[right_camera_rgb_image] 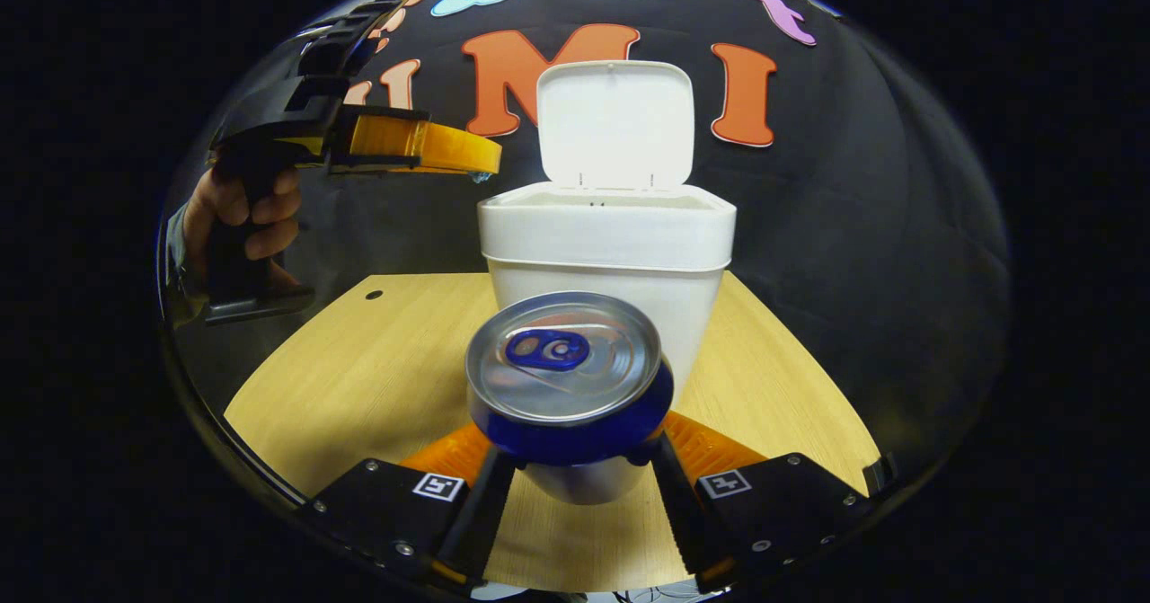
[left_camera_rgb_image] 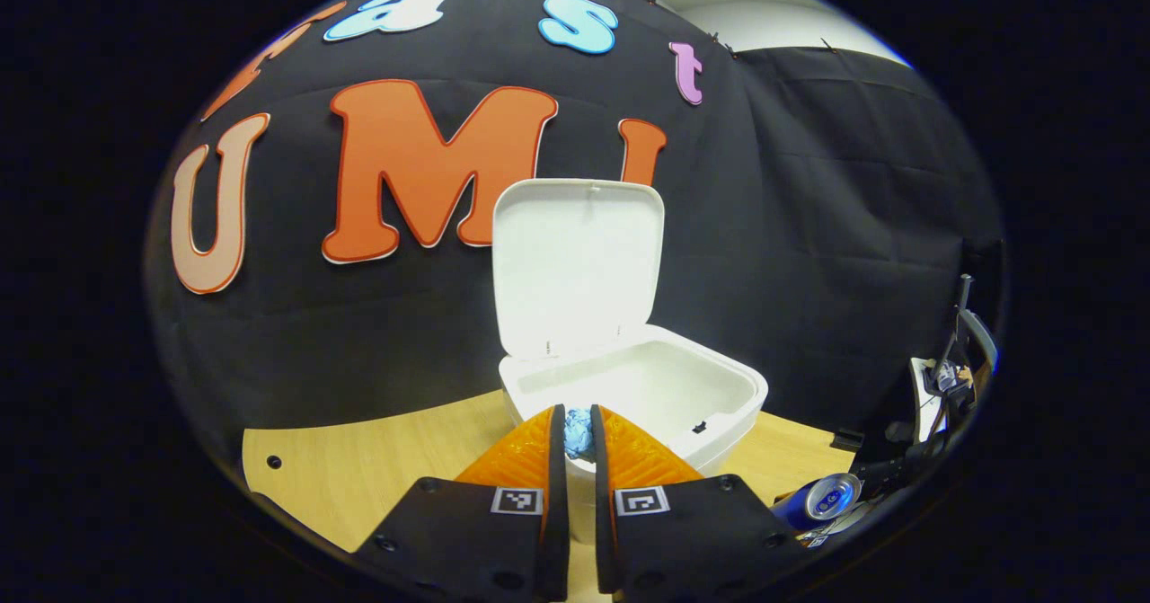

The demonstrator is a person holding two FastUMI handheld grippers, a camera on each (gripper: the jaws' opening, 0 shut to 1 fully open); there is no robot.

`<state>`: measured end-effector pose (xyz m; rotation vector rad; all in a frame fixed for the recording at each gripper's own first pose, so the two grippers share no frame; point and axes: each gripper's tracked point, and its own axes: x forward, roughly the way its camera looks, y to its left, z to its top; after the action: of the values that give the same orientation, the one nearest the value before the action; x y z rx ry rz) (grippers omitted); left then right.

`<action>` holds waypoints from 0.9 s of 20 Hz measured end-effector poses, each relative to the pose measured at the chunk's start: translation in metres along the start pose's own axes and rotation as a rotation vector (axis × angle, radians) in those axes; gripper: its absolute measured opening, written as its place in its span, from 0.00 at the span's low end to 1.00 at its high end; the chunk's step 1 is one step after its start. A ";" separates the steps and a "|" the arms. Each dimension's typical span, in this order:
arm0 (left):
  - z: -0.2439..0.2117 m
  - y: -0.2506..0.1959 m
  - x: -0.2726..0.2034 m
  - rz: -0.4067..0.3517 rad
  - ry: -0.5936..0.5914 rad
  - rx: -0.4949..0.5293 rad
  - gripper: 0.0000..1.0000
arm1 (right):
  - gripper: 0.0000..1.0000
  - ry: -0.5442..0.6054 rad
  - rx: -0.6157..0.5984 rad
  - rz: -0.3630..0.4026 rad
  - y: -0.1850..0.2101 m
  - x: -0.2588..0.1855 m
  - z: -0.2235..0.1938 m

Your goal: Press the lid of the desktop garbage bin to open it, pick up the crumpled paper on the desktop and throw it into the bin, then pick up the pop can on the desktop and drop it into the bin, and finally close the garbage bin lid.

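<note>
In the left gripper view, the left gripper [left_camera_rgb_image: 579, 441] clenched the crumpled paper [left_camera_rgb_image: 578, 432] at lower centre, with the open bin [left_camera_rgb_image: 719, 396] just ahead; the right gripper's [right_camera_rgb_image: 575, 459] fingers straddled the pop can [right_camera_rgb_image: 568, 374] on the desk [right_camera_rgb_image: 359, 378].

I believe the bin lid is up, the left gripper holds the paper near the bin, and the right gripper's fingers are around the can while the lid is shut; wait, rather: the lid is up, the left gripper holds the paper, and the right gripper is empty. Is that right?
Not quite: the right gripper is not empty. The right gripper view shows its fingers on either side of the can. The rest holds: the lid is up and the left gripper holds the paper.
</note>
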<state>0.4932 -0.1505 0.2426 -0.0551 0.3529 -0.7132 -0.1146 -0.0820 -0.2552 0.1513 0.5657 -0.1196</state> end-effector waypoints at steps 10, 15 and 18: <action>-0.014 -0.014 0.022 -0.029 0.026 0.000 0.15 | 0.80 -0.043 0.040 -0.089 -0.023 -0.015 0.013; -0.024 -0.021 0.025 -0.059 0.044 0.012 0.20 | 0.80 -0.082 0.040 -0.127 -0.037 -0.022 0.036; -0.027 -0.023 0.025 -0.068 0.044 0.027 0.26 | 0.80 -0.121 0.026 -0.137 -0.045 -0.023 0.059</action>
<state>0.4871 -0.1826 0.2132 -0.0261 0.3846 -0.7869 -0.1102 -0.1350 -0.1985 0.1298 0.4533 -0.2679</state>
